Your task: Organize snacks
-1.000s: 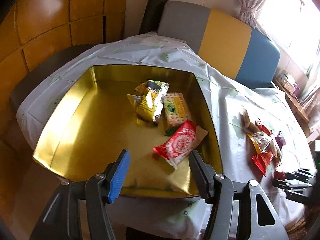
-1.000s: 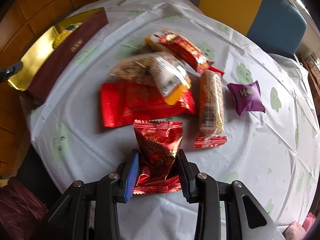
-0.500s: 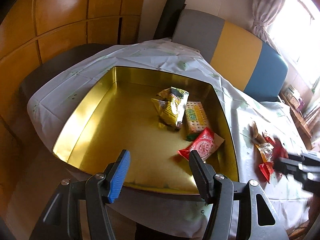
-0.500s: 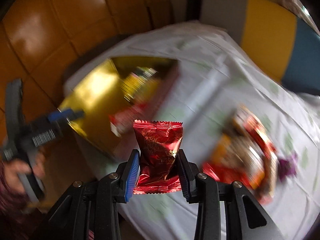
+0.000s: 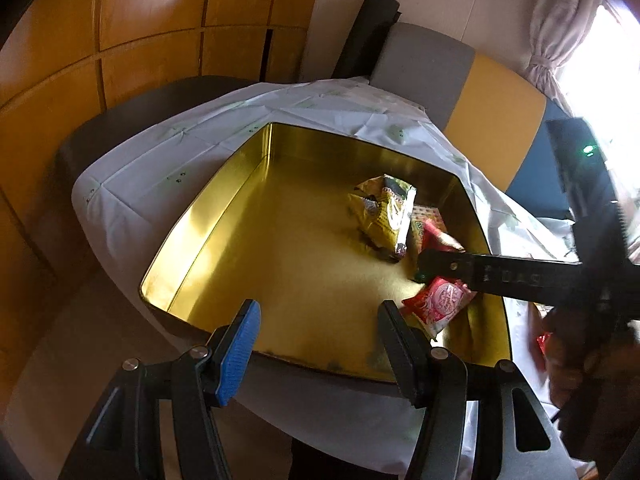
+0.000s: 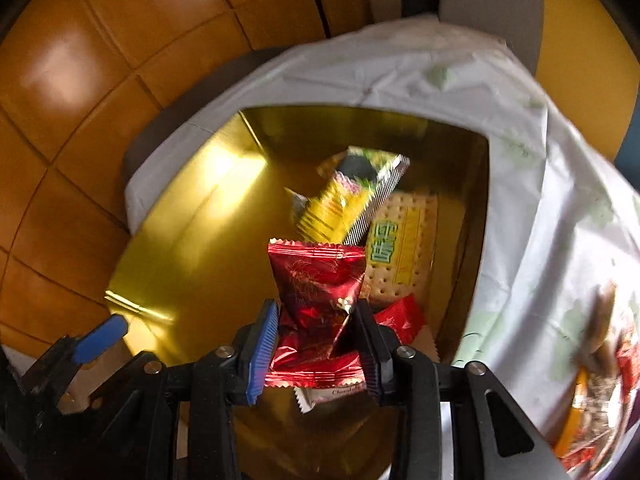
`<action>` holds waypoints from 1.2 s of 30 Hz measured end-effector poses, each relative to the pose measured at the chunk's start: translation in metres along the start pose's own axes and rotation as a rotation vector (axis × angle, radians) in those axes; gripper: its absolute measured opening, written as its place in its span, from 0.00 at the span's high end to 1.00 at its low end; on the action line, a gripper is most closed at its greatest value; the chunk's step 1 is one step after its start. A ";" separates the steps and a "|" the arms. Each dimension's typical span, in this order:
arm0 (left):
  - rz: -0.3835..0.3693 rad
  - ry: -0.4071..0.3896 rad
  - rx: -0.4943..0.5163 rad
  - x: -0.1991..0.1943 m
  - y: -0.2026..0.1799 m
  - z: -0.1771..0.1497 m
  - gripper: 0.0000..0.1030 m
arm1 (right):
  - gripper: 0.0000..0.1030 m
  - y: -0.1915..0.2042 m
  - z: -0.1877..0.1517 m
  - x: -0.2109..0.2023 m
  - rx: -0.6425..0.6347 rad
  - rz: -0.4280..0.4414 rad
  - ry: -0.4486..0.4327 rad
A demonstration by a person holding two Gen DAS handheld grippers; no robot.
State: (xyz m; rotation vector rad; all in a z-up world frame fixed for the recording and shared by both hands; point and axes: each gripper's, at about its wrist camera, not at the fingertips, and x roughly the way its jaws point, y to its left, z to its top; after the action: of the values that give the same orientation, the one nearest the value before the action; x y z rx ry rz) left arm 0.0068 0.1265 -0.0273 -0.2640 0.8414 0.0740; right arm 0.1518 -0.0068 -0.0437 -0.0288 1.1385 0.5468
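Note:
A gold tin box [image 5: 224, 240] sits on the white tablecloth; it also shows in the right wrist view [image 6: 180, 248]. Inside lie a yellow snack packet [image 5: 386, 216], a cracker pack [image 6: 404, 240] and a red-and-white packet [image 5: 440, 300]. My right gripper [image 6: 316, 340] is shut on a dark red foil snack packet [image 6: 320, 280] and holds it above the box's right part. In the left wrist view a finger of the right gripper [image 5: 460, 268] reaches in over the box from the right. My left gripper [image 5: 320, 344] is open and empty at the box's near rim.
Loose snacks [image 6: 600, 380] lie on the tablecloth [image 6: 540, 200] to the right of the box. A grey, yellow and blue bench back [image 5: 480, 92] stands behind the table. Wood panelling [image 5: 120, 40] is at the left.
My right gripper has carried the red foil packet from the snack pile on the cloth leftward to above the gold box. My left gripper has drawn back a little and stays open.

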 end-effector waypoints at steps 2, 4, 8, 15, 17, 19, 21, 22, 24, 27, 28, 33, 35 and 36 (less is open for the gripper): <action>-0.003 0.003 -0.001 0.001 0.001 0.000 0.40 | 0.56 -0.005 -0.003 0.002 0.030 0.021 0.003; -0.005 0.004 -0.004 0.002 0.000 0.000 0.40 | 0.42 -0.010 -0.006 -0.003 0.048 0.050 -0.020; -0.009 -0.004 0.004 0.000 -0.003 -0.001 0.40 | 0.40 -0.014 -0.012 -0.021 0.054 0.038 -0.069; -0.023 -0.012 0.043 -0.006 -0.018 -0.001 0.40 | 0.40 -0.021 -0.032 -0.064 0.024 -0.017 -0.158; -0.030 -0.012 0.057 -0.008 -0.024 -0.001 0.40 | 0.40 -0.027 -0.039 -0.075 0.028 -0.030 -0.172; -0.036 -0.012 0.078 -0.011 -0.030 -0.002 0.40 | 0.40 -0.036 -0.046 -0.084 0.035 -0.046 -0.183; -0.041 -0.014 0.091 -0.013 -0.036 -0.003 0.40 | 0.40 -0.044 -0.055 -0.091 0.046 -0.060 -0.188; -0.045 -0.014 0.098 -0.014 -0.039 -0.004 0.40 | 0.40 -0.048 -0.060 -0.094 0.052 -0.068 -0.191; -0.050 -0.015 0.118 -0.016 -0.046 -0.006 0.40 | 0.40 -0.055 -0.069 -0.099 0.064 -0.079 -0.196; -0.060 -0.016 0.146 -0.020 -0.055 -0.008 0.40 | 0.40 -0.065 -0.081 -0.107 0.078 -0.102 -0.203; -0.061 -0.018 0.155 -0.021 -0.059 -0.009 0.40 | 0.40 -0.068 -0.085 -0.110 0.080 -0.110 -0.207; -0.076 -0.020 0.195 -0.025 -0.074 -0.012 0.40 | 0.40 -0.089 -0.103 -0.128 0.100 -0.160 -0.220; -0.081 -0.019 0.212 -0.026 -0.080 -0.013 0.40 | 0.40 -0.098 -0.110 -0.136 0.109 -0.182 -0.228; -0.085 -0.019 0.222 -0.027 -0.084 -0.014 0.40 | 0.40 -0.104 -0.113 -0.141 0.116 -0.194 -0.231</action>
State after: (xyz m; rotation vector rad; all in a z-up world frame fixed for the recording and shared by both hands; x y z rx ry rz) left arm -0.0069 0.0427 0.0011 -0.0899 0.8107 -0.0959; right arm 0.0575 -0.1864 0.0031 0.0234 0.9280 0.3022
